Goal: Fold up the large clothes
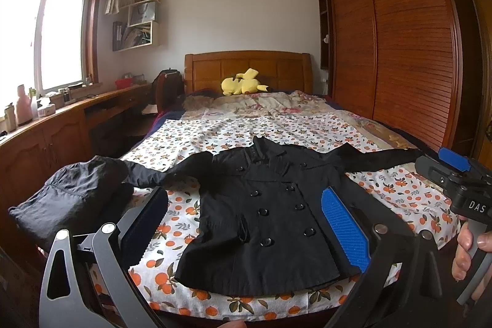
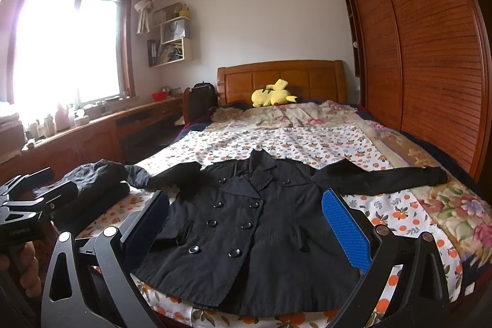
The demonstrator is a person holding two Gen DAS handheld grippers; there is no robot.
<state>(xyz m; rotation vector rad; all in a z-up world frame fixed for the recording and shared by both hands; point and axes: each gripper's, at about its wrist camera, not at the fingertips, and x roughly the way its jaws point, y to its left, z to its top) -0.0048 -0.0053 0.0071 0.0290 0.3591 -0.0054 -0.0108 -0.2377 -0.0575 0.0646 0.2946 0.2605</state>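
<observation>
A black double-breasted coat (image 1: 270,214) lies flat, front up, on the orange-print sheet (image 1: 215,131) at the foot of the bed, both sleeves spread sideways. It also shows in the right wrist view (image 2: 246,223). My left gripper (image 1: 246,211) is open and empty, held above the coat's lower half. My right gripper (image 2: 246,214) is open and empty, also above the coat; it shows at the right edge of the left wrist view (image 1: 455,171). The left gripper's body shows at the left of the right wrist view (image 2: 27,205).
A folded dark garment (image 1: 73,199) lies on the bed's left corner, by the coat's left sleeve. A yellow plush toy (image 1: 243,83) sits at the headboard. A wooden desk (image 1: 61,119) runs along the left, a wardrobe (image 1: 399,51) along the right.
</observation>
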